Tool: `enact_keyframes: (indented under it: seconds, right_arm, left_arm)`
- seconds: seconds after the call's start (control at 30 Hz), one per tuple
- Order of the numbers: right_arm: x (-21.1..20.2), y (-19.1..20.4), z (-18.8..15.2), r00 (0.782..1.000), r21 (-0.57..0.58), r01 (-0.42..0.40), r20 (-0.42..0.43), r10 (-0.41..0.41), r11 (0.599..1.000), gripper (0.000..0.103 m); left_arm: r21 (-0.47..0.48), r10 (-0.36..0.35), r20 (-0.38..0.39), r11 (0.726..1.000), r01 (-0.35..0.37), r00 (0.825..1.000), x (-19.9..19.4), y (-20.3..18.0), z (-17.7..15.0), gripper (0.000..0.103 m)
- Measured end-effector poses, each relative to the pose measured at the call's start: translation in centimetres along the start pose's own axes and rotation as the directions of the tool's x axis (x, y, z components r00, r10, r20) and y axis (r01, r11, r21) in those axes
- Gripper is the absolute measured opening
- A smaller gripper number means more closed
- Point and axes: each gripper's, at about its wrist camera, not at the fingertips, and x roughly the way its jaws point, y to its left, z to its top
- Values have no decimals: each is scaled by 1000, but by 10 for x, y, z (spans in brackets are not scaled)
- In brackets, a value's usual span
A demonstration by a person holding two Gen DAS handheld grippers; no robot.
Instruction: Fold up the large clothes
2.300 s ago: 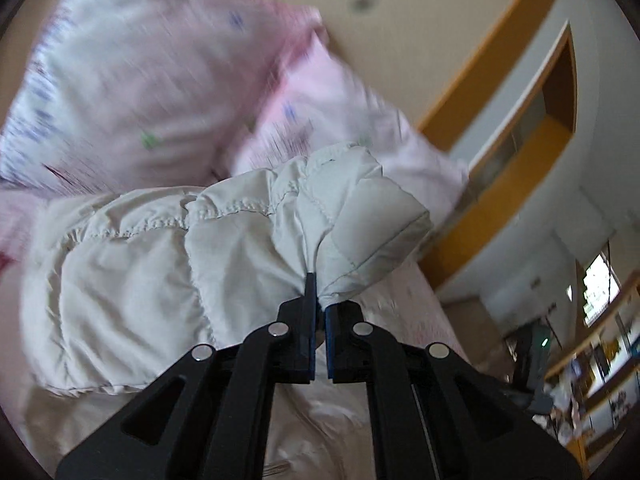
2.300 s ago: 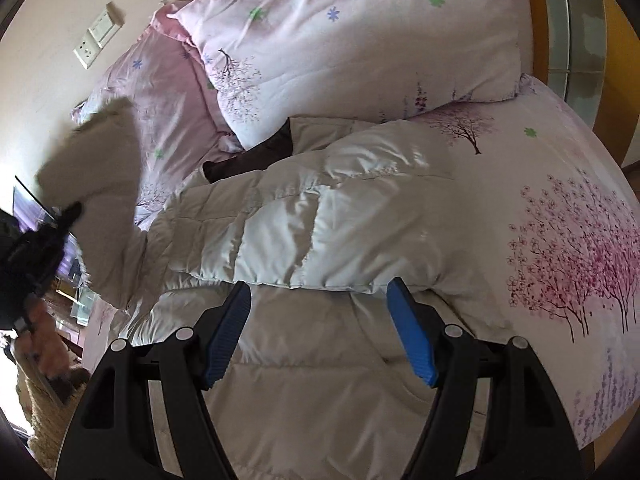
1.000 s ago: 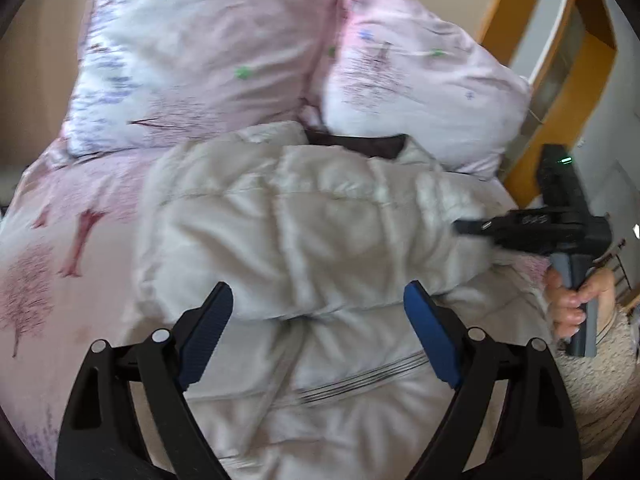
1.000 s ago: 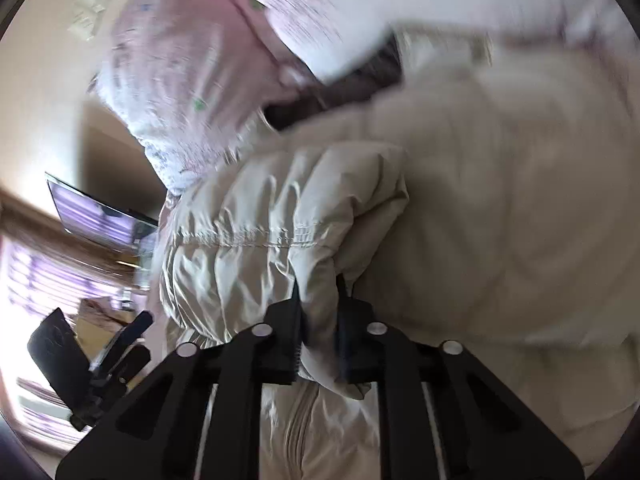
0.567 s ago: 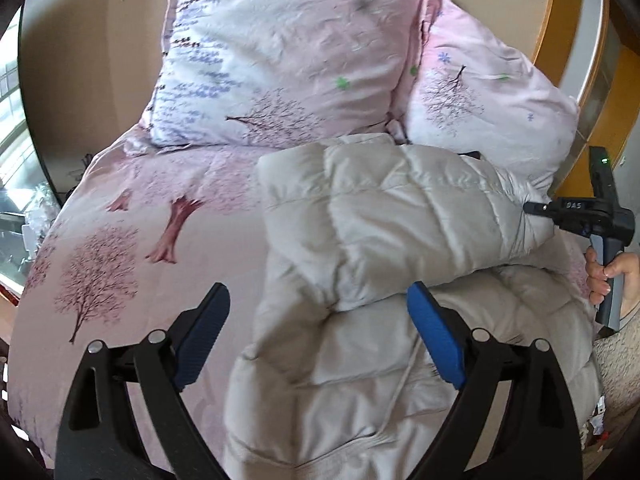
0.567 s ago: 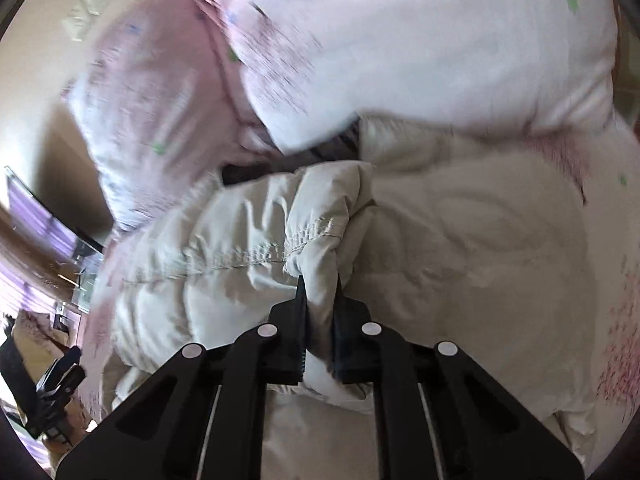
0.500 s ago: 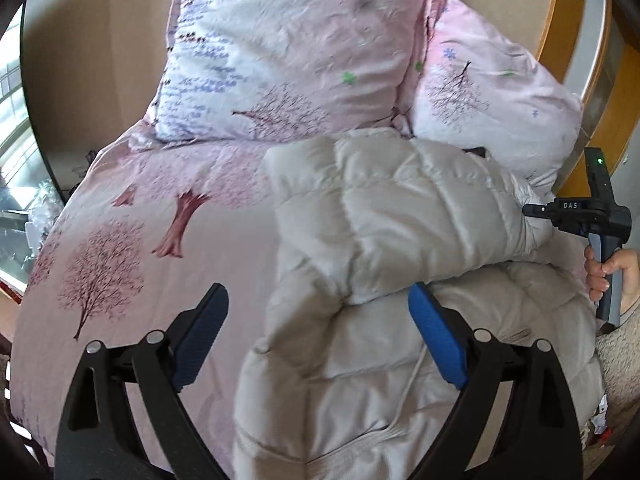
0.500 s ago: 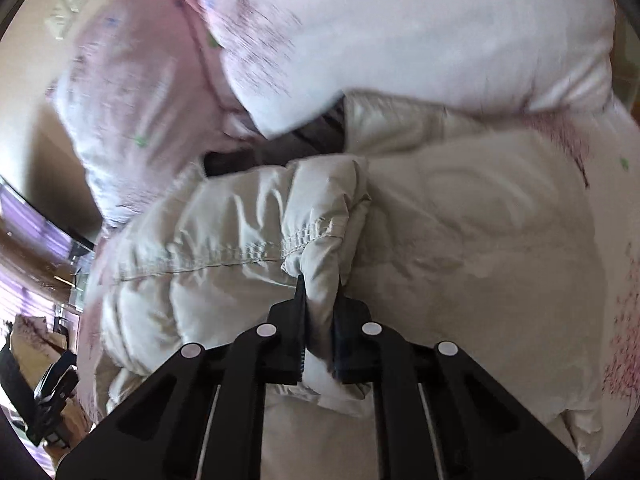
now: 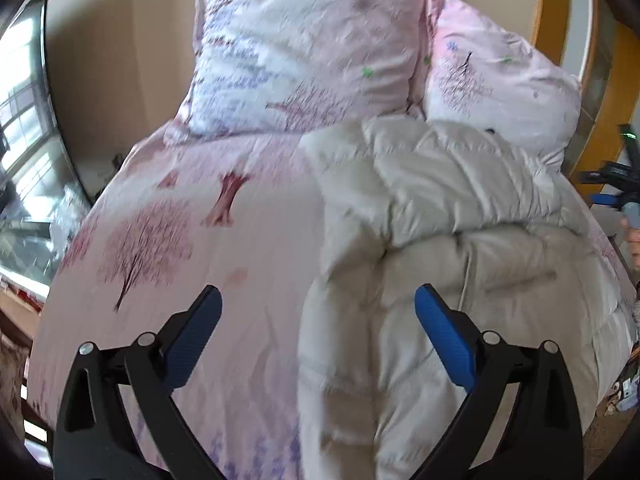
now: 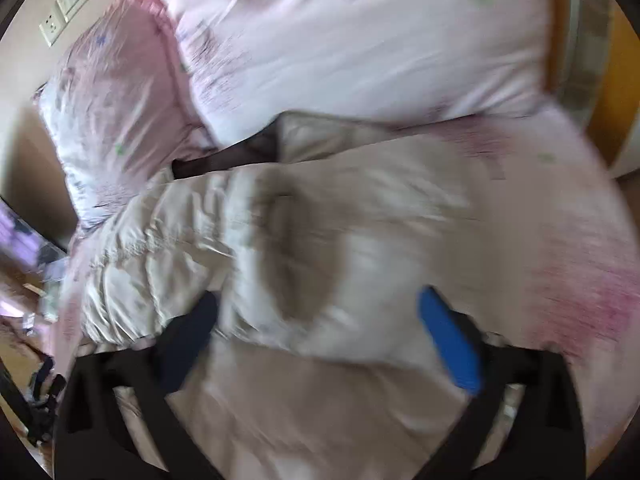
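A cream quilted puffer jacket (image 9: 432, 240) lies on the pink bed, both sleeves folded across its chest. My left gripper (image 9: 316, 320) is open and empty above the jacket's left edge and the bedspread. My right gripper (image 10: 320, 328) is open and empty above the folded sleeves (image 10: 192, 256); this view is blurred by motion. The jacket (image 10: 360, 280) fills the middle of the right wrist view, its dark collar lining (image 10: 224, 160) up by the pillows. The right gripper (image 9: 612, 188) also shows at the right edge of the left wrist view.
Two pink floral pillows (image 9: 312, 52) (image 9: 496, 84) lean at the head of the bed. The pink tree-print bedspread (image 9: 168, 232) lies left of the jacket. A wooden frame (image 9: 604, 92) stands at the right. Wall sockets (image 10: 64, 4) are above the pillows.
My right gripper has let go of the sleeve, opened, and pulled back; the sleeve now lies across the jacket. My left gripper stayed open and drifted left and nearer.
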Motion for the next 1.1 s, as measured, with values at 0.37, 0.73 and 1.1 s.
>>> enact_keyframes:
  seconds: [0.37,0.73,1.1]
  right_arm:
    - [-92,-119,-94,984,176,-83,171,52,981,102]
    - [-66,-186,-175,959,409,-260,4,284,875,87]
    - [-54,-194,-205,904,441,-362,-49,425,821,68]
  left_arm:
    - [-71,-132,-72,989,127,989,-12,15,-42,101]
    - [-264,-371,-141,908,326,918,-5,34,-72,86]
    - [-353,-511,-175,830,431,842,0,27,-90,68]
